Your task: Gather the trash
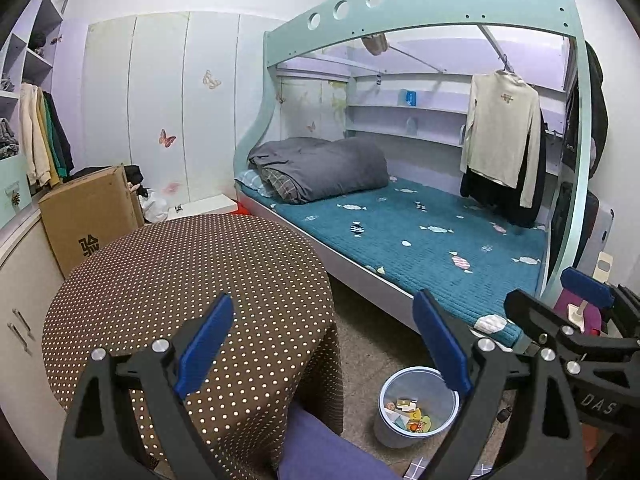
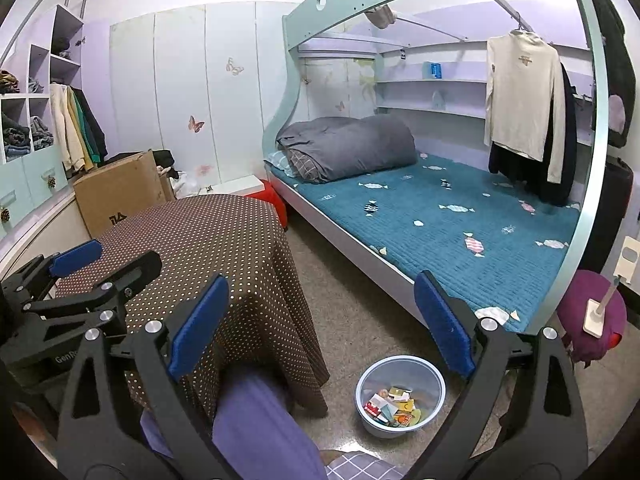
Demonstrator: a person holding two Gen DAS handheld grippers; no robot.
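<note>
Both blue-padded tools, left (image 1: 324, 344) and right (image 2: 320, 324), gape empty above the bare polka-dot brown table (image 1: 180, 272); wrappers fill the translucent blue floor bin (image 2: 400, 396).

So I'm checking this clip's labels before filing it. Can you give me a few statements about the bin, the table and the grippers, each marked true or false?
1. The trash bin stands on the floor with wrappers inside. True.
2. The left gripper is clamped on a wrapper. False: its jaws are open with nothing between them.
3. The dotted tablecloth has trash lying on it. False: no trash shows on it.
4. The right gripper is open and holds nothing. True.
5. The bin sits on the bed. False: it is on the floor beside the bed.
</note>
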